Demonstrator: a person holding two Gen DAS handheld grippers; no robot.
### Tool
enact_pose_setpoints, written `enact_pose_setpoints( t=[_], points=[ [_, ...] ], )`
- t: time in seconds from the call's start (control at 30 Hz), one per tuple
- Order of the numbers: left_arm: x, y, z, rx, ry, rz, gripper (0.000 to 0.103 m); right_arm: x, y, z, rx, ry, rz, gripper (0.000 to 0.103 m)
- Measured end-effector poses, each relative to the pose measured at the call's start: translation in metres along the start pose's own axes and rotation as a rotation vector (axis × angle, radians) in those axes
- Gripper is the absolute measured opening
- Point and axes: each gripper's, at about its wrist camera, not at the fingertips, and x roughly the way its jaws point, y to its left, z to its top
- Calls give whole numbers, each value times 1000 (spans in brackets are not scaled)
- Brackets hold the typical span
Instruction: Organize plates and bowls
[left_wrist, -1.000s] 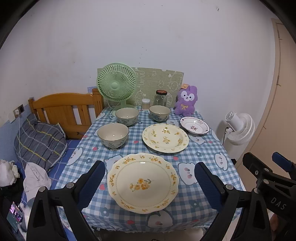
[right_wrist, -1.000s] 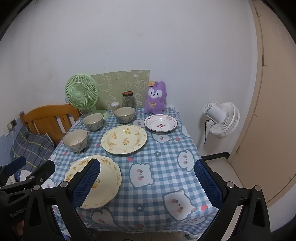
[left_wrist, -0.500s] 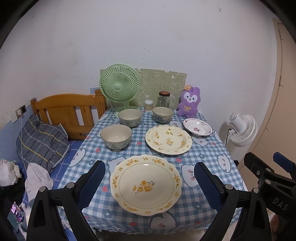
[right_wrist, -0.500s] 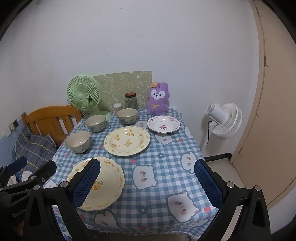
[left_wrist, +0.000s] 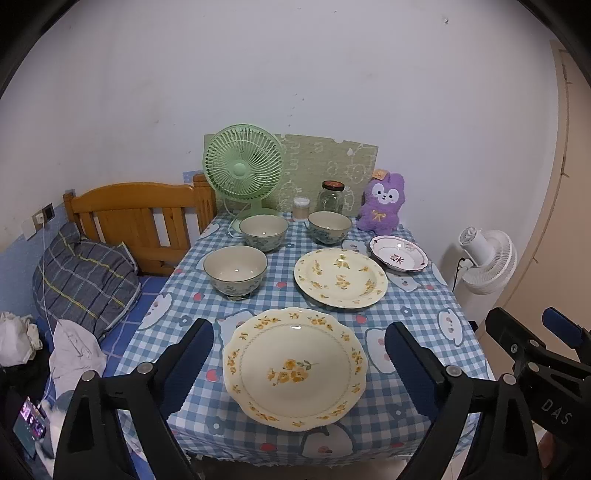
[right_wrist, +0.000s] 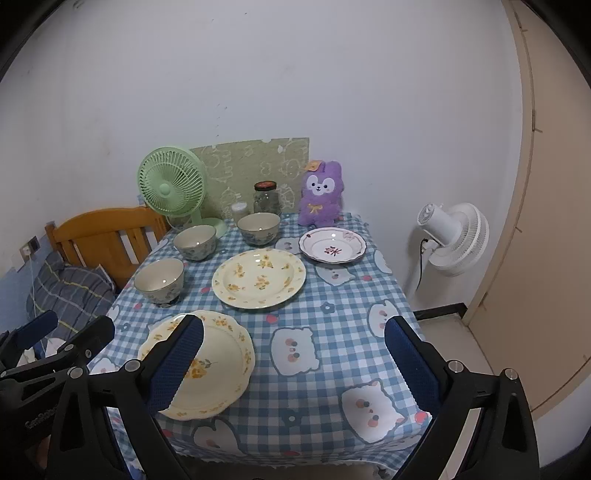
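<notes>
Blue-and-white checked cloth covers the surface (left_wrist: 413, 295), which stands against a white wall. Largest on it is the near plate (left_wrist: 295, 365), cream with a scalloped rim and yellow flowers, at the front edge. Behind it, apart, lies the round plate (left_wrist: 340, 277), then the small plate (left_wrist: 399, 254) with a red motif at the far right. Three bowls sit left and behind: the near bowl (left_wrist: 235, 269), the left bowl (left_wrist: 263, 232) and the right bowl (left_wrist: 329, 227), none touching.

The left hand-held gripper (left_wrist: 298, 363) is spread wide, empty, its fingers framing the near plate from above the front edge. The right hand-held gripper (right_wrist: 293, 363) is also spread and empty, over bare cloth to the right of that plate.

The left view alone shows the bed (left_wrist: 85, 273), with a grey pillow and a phone beside it; the right view alone shows the floor by the door. Both show the green fan (left_wrist: 243, 168), white fan (right_wrist: 452, 238), jar (left_wrist: 330, 197) and purple toy (left_wrist: 382, 203).
</notes>
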Motion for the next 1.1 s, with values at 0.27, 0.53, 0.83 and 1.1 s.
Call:
enact_pose_setpoints(
  t=[0.27, 0.53, 0.83, 1.1],
  points=[
    [9, 1, 4, 13, 4, 10, 93, 12, 7, 2, -3, 17, 9, 97],
    [22, 4, 8, 11, 3, 16, 90, 24, 15, 6, -22, 28, 9, 97],
    [47, 16, 8, 9, 38, 27, 90, 53, 26, 5, -14, 72, 8, 97],
    [81, 27, 1, 4, 107, 31, 84, 89, 40, -3, -25, 144, 5, 94]
  ],
)
